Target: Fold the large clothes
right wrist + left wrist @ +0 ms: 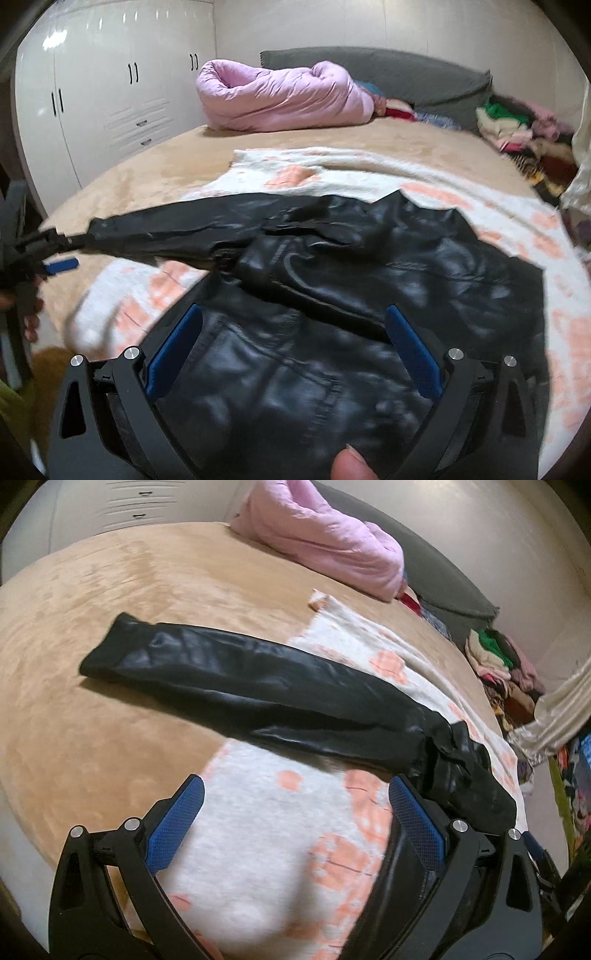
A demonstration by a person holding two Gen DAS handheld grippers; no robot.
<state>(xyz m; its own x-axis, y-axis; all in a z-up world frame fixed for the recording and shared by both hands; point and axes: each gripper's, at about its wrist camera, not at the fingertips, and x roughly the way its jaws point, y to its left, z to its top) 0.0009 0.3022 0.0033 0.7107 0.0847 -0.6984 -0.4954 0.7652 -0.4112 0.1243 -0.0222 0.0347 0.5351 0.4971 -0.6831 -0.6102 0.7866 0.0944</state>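
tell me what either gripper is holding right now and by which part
Nothing: the left gripper and right gripper are both open, gripping no part of the black jacket.

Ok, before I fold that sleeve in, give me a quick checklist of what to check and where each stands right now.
1. Left gripper open and empty: ok, jaws wide over the white and orange blanket.
2. Right gripper open and empty: ok, it hovers over the body of the black leather jacket.
3. Sleeve laid out straight: ok, it extends onto the tan bedspread.
4. Jacket body flat: not ok, wrinkles near the collar.
5. Fold path free: ok, the pink duvet and clothes pile sit apart at the headboard.
6. Zipper closed: cannot tell.
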